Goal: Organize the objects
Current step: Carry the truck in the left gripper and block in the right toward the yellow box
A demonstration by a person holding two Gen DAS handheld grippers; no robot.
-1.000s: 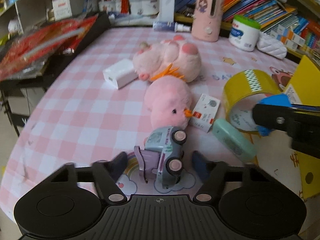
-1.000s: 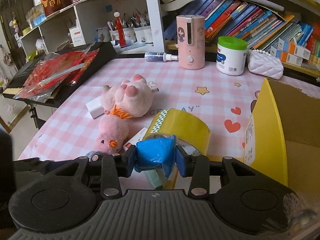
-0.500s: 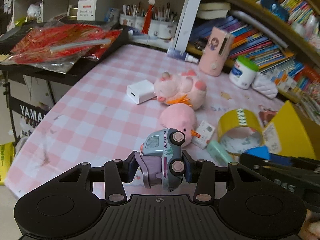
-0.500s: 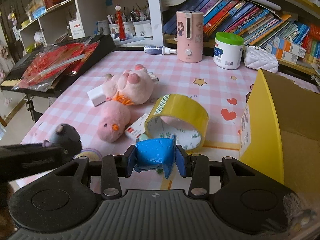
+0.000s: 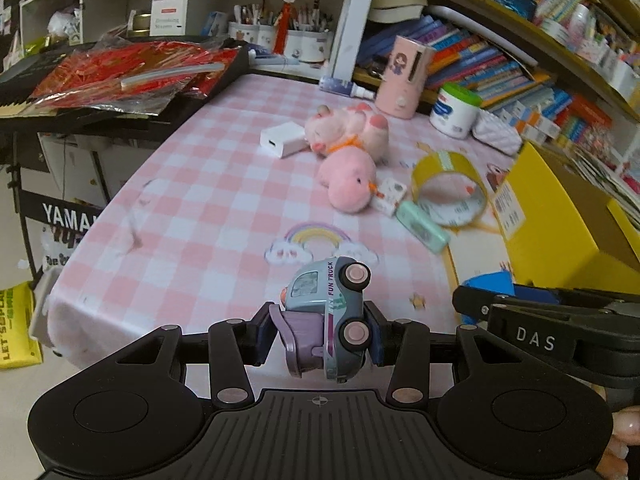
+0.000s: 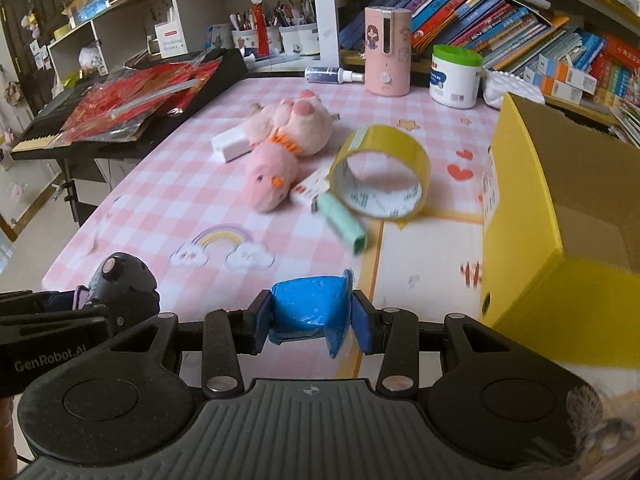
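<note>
Fingers [image 5: 262, 338] pinching toy truck [image 5: 330, 320], nose up

L tool [image 5: 320, 330] clamped on toy truck [image 5: 334, 316], lifted off checked tablecloth [image 5: 208, 200]; yellow box [image 5: 560, 224] at right.

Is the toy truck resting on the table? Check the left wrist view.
No: the toy truck is clamped between the left gripper fingers, lifted clear above the checked tablecloth.
</note>
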